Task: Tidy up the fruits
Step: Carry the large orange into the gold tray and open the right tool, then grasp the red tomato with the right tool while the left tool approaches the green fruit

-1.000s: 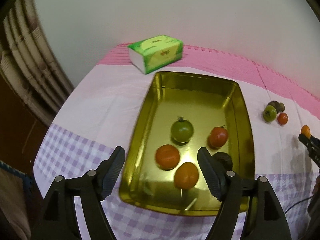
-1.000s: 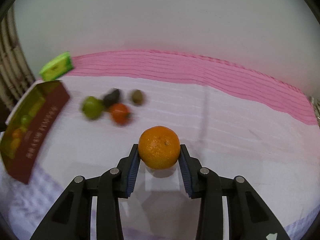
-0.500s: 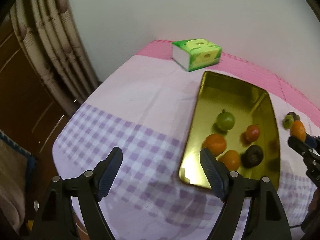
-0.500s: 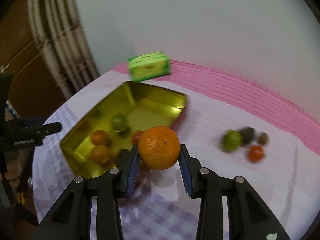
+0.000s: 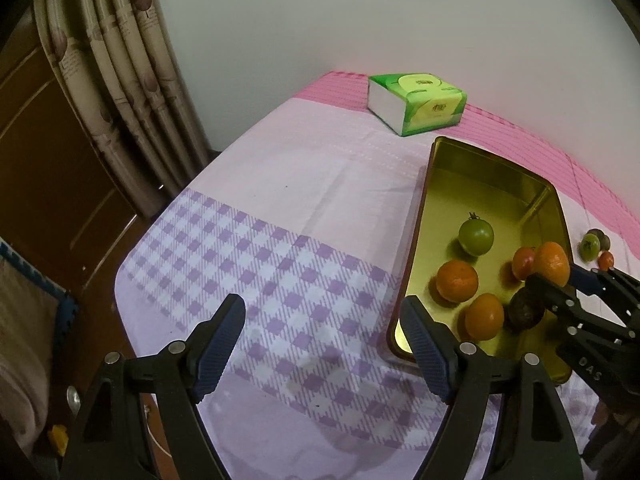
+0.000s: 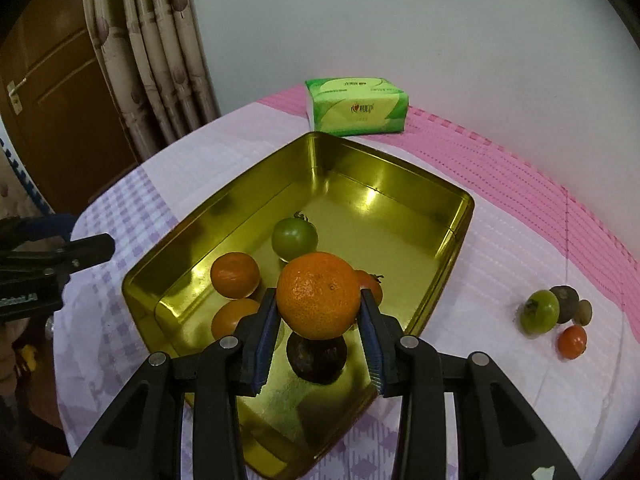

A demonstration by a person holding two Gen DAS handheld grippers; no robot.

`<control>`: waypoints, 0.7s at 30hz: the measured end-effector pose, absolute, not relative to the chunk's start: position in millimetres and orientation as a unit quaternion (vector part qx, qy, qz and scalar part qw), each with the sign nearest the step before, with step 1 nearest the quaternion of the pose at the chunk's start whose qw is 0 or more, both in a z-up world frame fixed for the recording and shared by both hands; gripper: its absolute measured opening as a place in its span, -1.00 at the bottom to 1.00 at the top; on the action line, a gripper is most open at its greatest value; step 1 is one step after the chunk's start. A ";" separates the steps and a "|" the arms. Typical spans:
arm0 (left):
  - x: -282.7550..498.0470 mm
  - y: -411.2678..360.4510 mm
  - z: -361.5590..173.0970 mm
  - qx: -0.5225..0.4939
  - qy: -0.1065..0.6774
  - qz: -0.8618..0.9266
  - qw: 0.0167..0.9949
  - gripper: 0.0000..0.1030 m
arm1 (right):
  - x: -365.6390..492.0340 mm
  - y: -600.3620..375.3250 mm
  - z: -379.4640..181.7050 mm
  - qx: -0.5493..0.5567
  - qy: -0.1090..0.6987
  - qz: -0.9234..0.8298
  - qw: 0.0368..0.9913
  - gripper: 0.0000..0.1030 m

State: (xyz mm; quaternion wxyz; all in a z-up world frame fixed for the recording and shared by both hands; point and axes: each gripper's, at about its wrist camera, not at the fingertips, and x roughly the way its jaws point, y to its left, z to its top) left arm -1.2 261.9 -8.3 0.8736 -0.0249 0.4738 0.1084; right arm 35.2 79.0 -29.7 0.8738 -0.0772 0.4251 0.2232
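Observation:
My right gripper (image 6: 320,316) is shut on an orange (image 6: 318,295) and holds it above the near part of the gold tray (image 6: 460,236). In the tray lie a green tomato (image 6: 294,238), two oranges (image 6: 235,274), a red tomato (image 6: 370,282) and a dark fruit (image 6: 316,354). The left wrist view shows the same tray (image 5: 418,232) and the held orange (image 5: 554,262). My left gripper (image 5: 324,344) is open and empty over the checked cloth, left of the tray.
A green tissue box (image 6: 356,106) stands behind the tray. Several small fruits (image 6: 540,312) lie on the cloth to the tray's right. A curtain (image 5: 132,80) and a wooden door (image 6: 60,92) are at the left, past the table edge.
My right gripper has carried the orange from the bare cloth leftward to over the tray. My left gripper has pulled back to the left, off the tray.

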 end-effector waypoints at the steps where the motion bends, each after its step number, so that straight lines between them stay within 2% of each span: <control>1: -0.7 262.0 -8.5 -0.025 0.474 0.109 0.873 0.55 | 36.5 80.6 -31.9 -0.080 0.427 0.221 0.873 -0.31; 12: 0.3 256.2 -9.3 -0.012 0.474 0.101 0.875 0.55 | 37.5 85.9 -41.9 -0.085 0.437 0.219 0.868 -0.26; 21: 1.6 254.8 -11.9 -0.013 0.477 0.100 0.873 0.55 | 26.0 69.3 -21.8 -0.057 0.415 0.218 0.881 -0.16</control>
